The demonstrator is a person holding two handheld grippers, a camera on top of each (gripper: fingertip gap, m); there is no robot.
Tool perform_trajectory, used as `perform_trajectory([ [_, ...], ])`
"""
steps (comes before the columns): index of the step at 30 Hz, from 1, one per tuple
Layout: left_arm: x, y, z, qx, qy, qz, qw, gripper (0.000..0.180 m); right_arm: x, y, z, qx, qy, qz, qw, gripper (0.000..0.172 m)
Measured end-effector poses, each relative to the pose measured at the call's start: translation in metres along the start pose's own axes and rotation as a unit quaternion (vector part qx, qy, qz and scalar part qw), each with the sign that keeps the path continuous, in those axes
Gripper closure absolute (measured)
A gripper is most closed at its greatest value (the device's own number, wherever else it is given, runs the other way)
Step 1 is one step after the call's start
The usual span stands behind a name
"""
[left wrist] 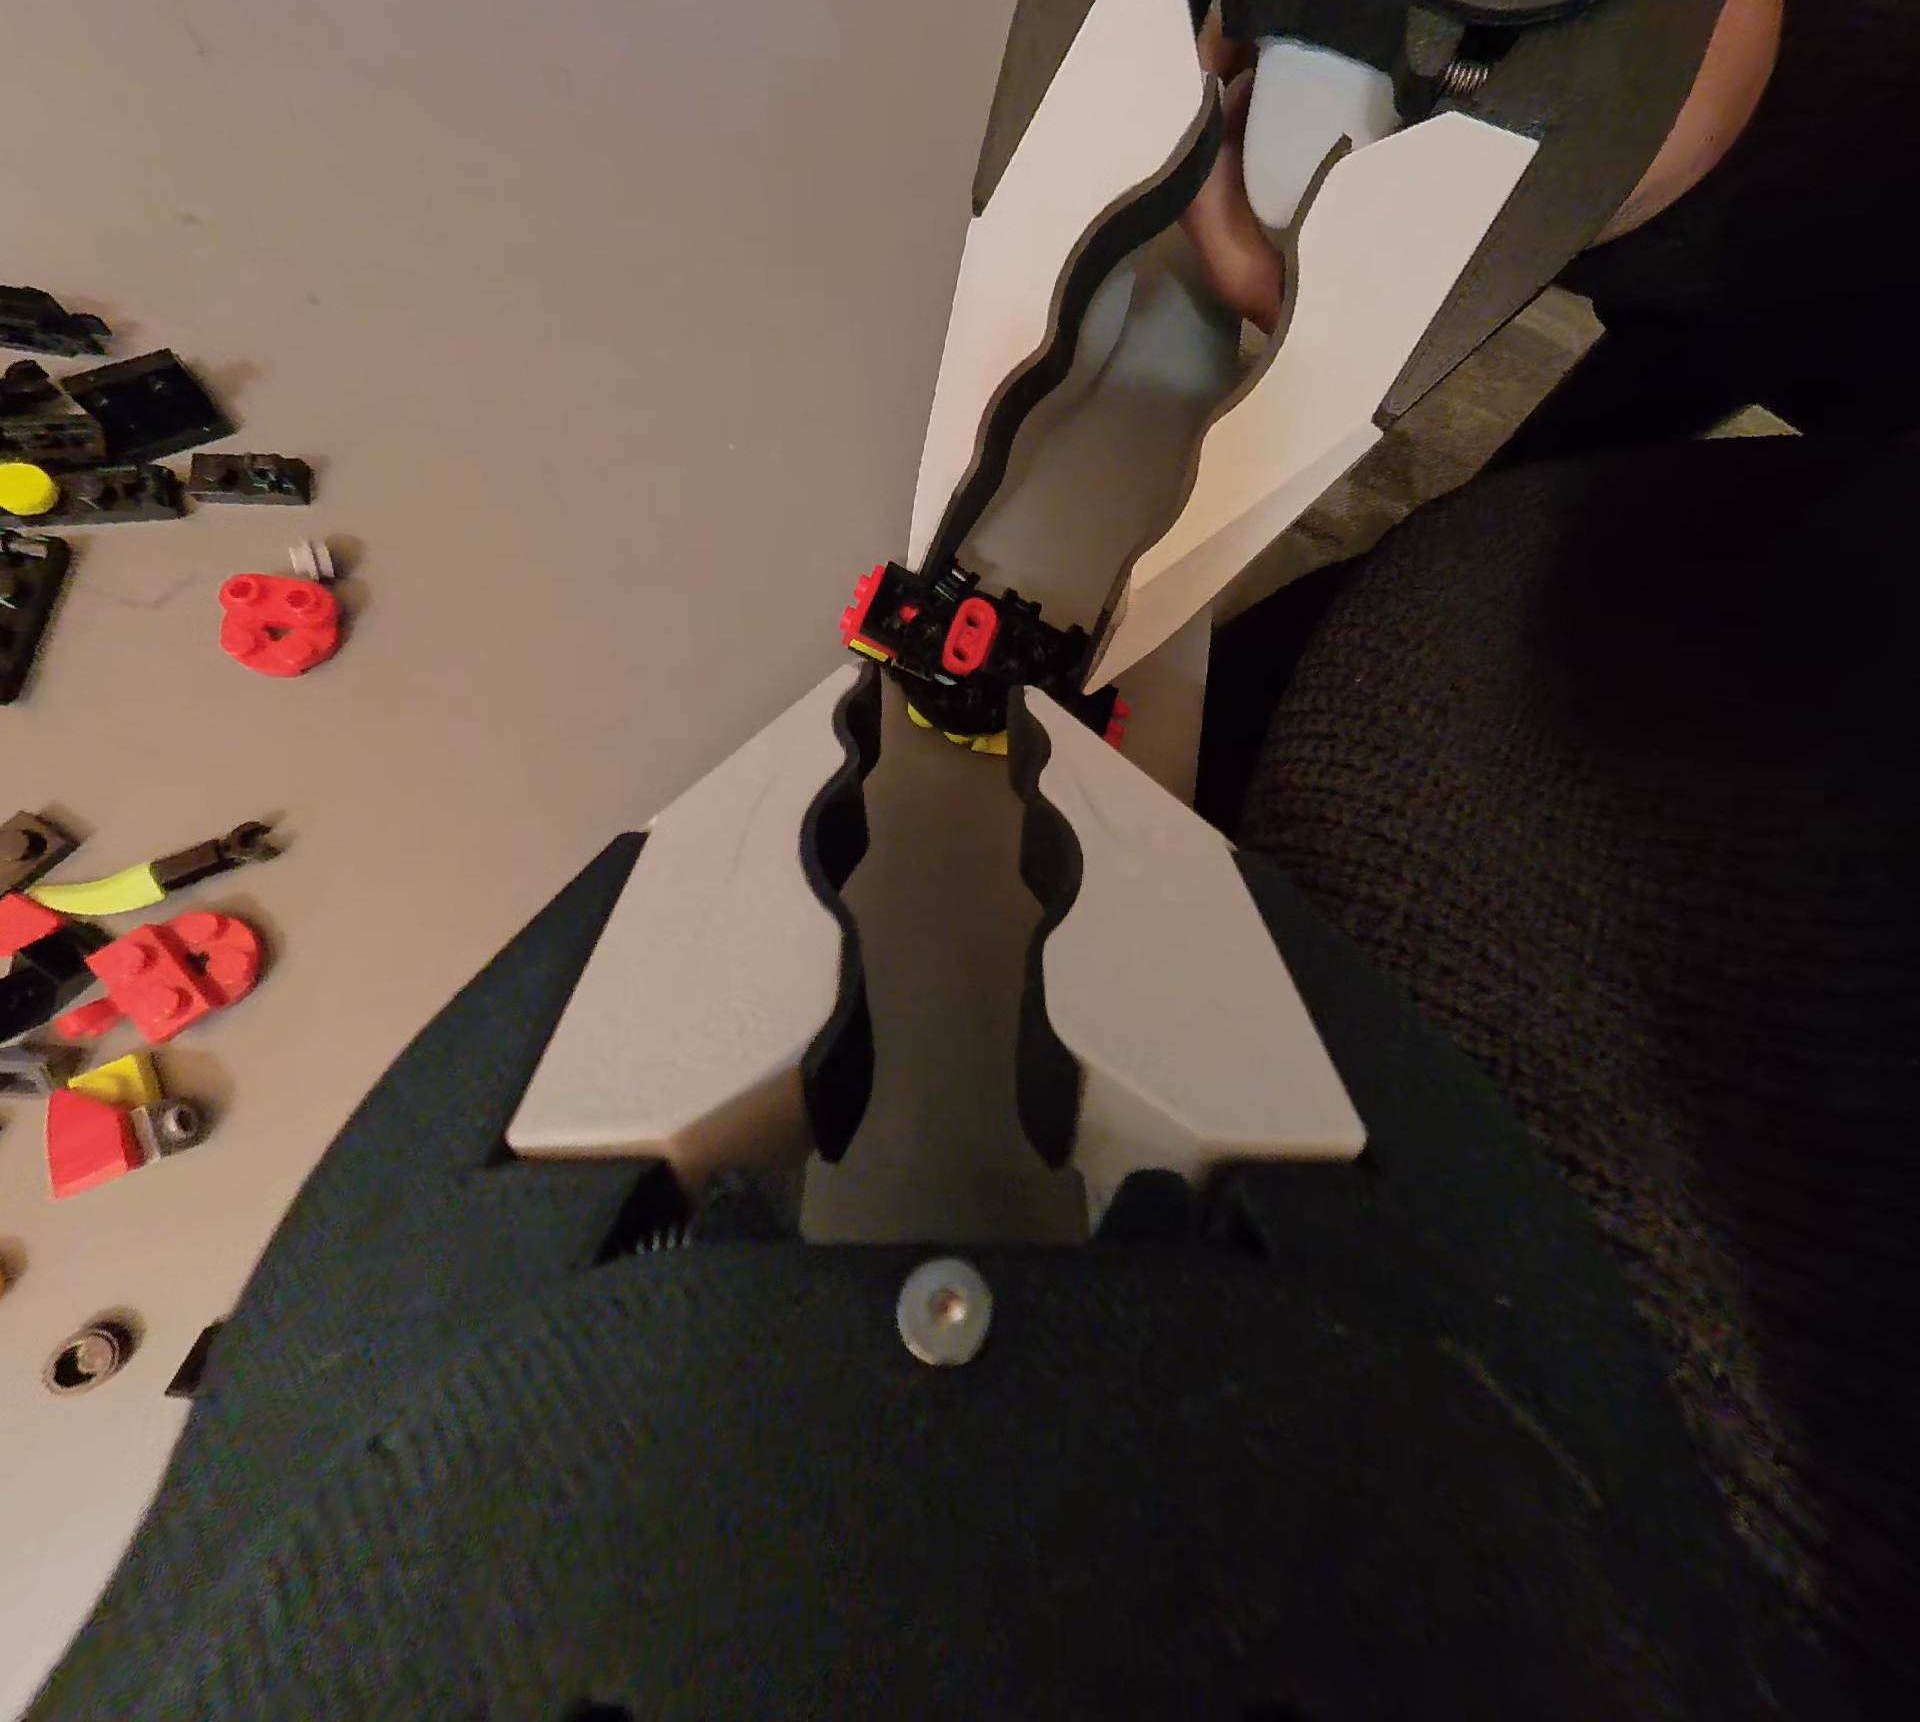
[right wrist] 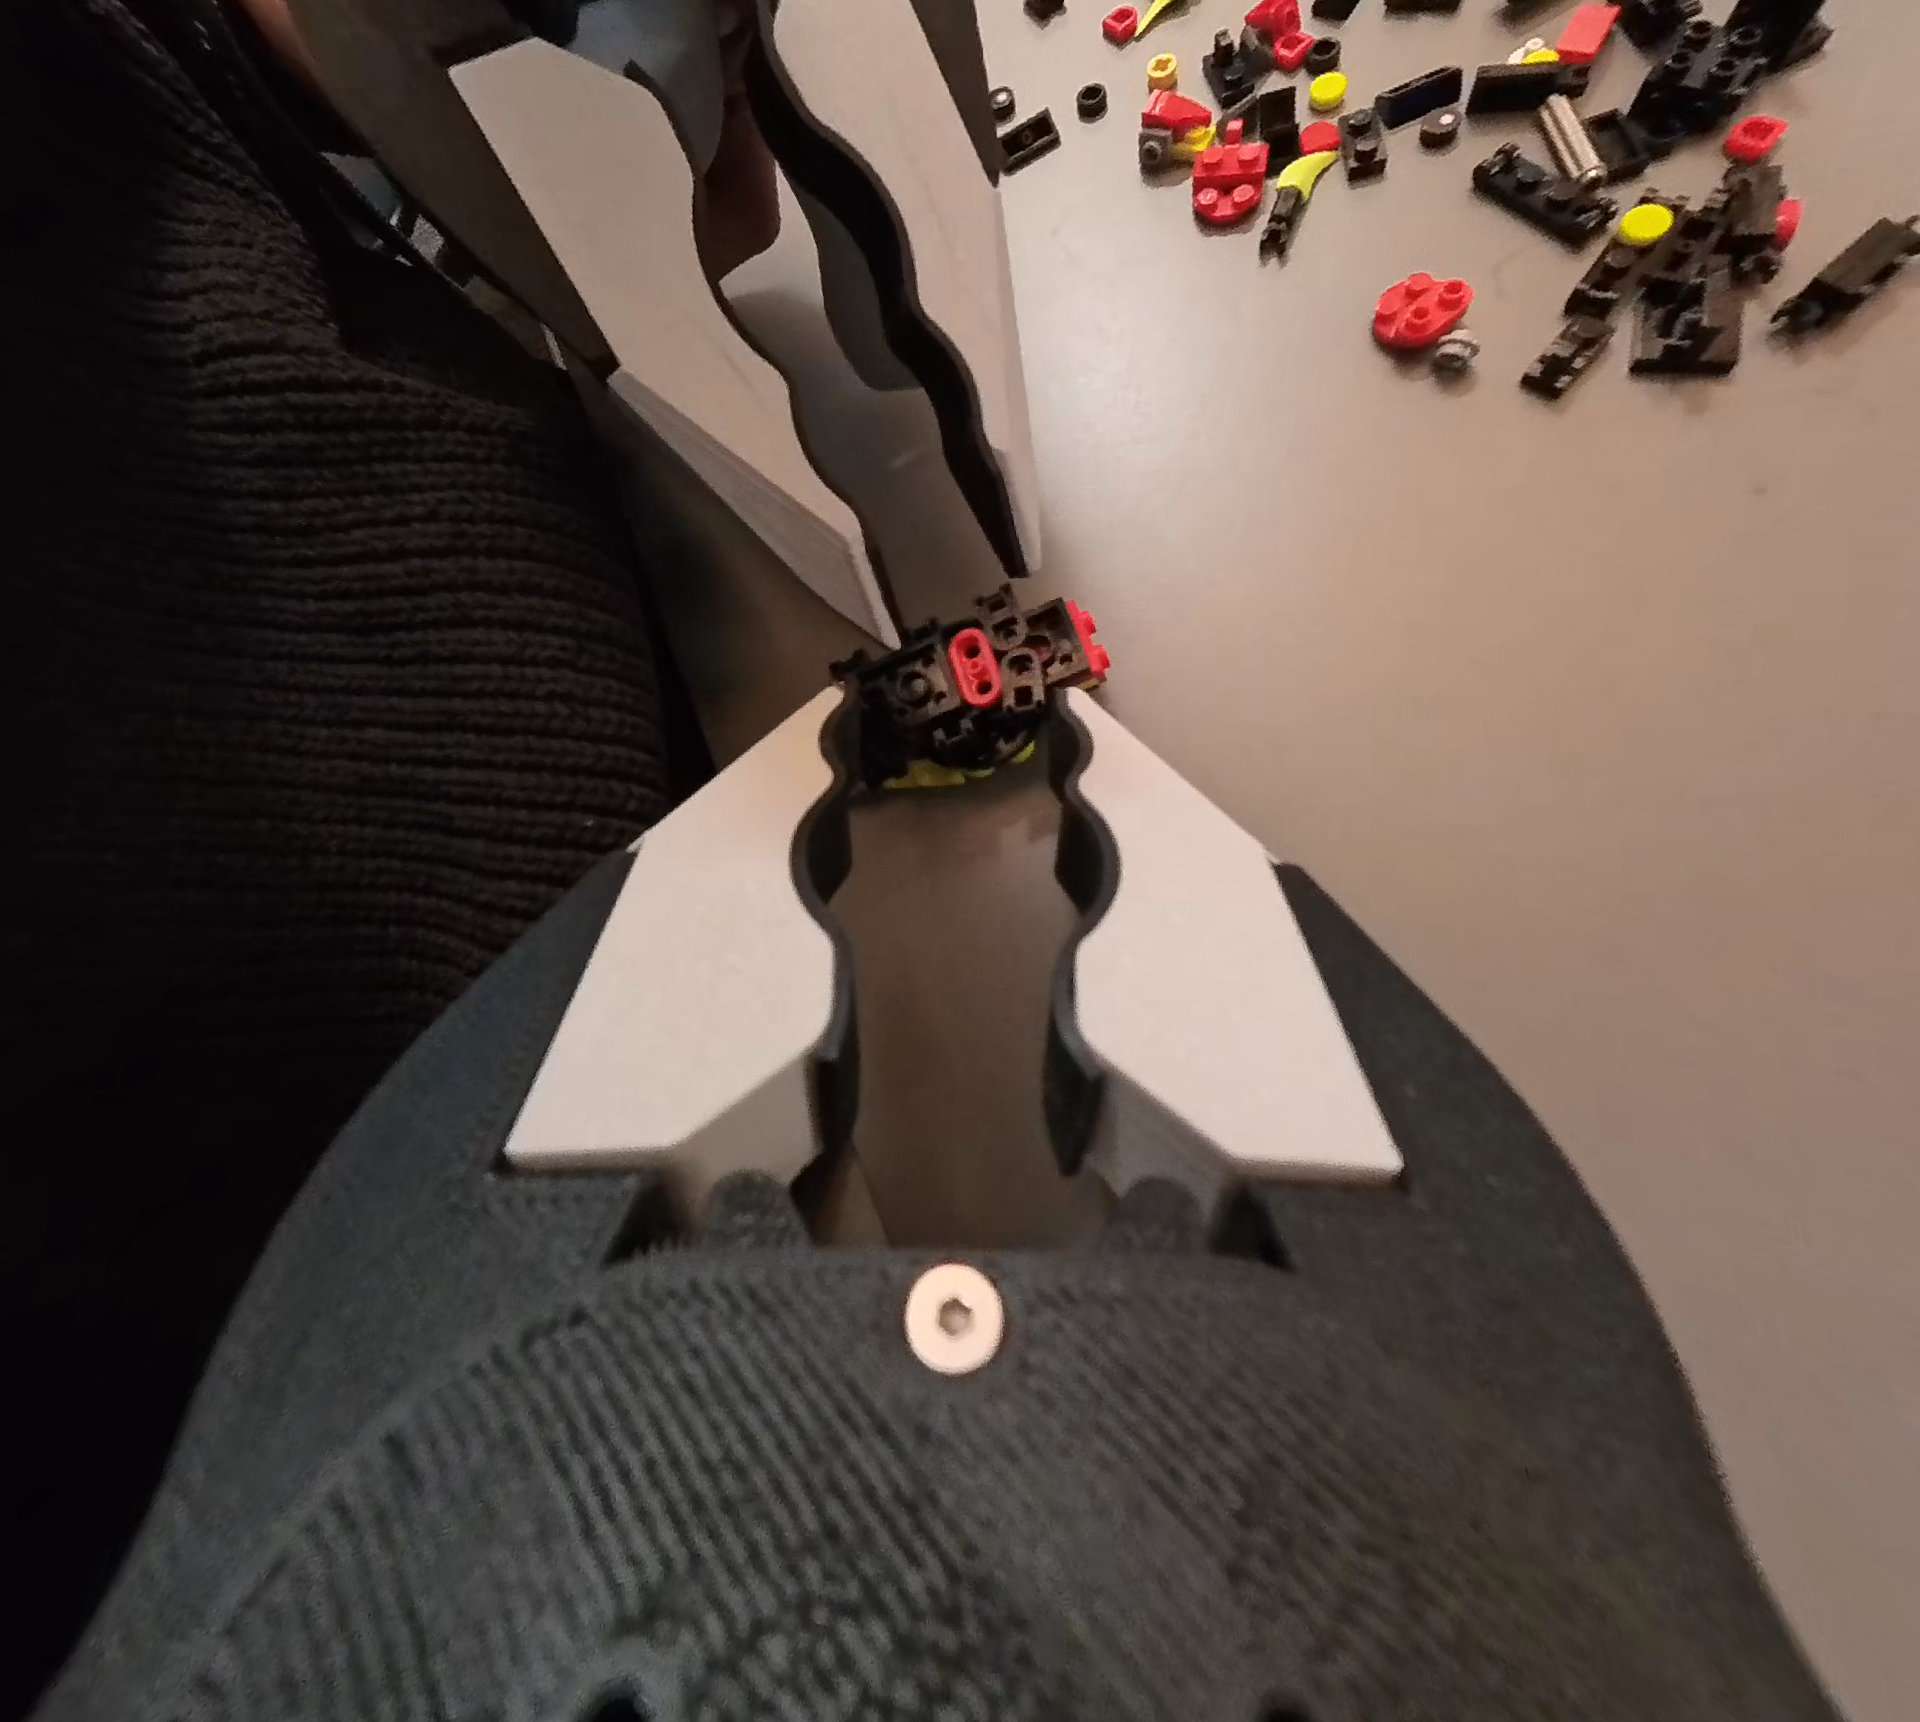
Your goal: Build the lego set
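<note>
Loose bricks point(left wrist: 156, 966) lie scattered on the table point(left wrist: 571, 218) left of the left gripper point(left wrist: 940, 722), which grips the lower part of a small black-and-red brick assembly point(left wrist: 961, 633). The right gripper point(right wrist: 956, 742), opposite, clamps the same assembly's ends.

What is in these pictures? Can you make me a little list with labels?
Held thing: small black, red and yellow brick model
Left gripper: jaws shut on the model
Right gripper: jaws shut on the model from the opposite side
Surface: pale table
Loose bricks: black, red and yellow pile
Nearest loose piece: red round plate
Beside grippers: black knitted sleeve
</note>
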State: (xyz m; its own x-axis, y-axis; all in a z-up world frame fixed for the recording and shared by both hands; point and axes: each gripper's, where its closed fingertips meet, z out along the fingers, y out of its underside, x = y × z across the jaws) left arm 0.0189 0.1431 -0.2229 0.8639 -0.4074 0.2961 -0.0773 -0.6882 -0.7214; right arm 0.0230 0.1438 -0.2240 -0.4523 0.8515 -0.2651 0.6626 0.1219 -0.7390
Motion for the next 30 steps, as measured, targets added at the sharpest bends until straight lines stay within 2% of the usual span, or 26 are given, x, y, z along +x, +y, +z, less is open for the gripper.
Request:
perform_trajectory([
  [23,-0.0041,0.0009,-0.0006,0.002,0.01,-0.027,1.0,0.156,0.0047,-0.0028,0.001,0.006,0.003,0.003,1.0,0.137],
  [30,-0.0055,0.0031,-0.0022,-0.003,0.009,-0.01,1.0,0.154,0.0054,-0.002,-0.0007,0.006,-0.001,0.008,1.0,0.137],
])
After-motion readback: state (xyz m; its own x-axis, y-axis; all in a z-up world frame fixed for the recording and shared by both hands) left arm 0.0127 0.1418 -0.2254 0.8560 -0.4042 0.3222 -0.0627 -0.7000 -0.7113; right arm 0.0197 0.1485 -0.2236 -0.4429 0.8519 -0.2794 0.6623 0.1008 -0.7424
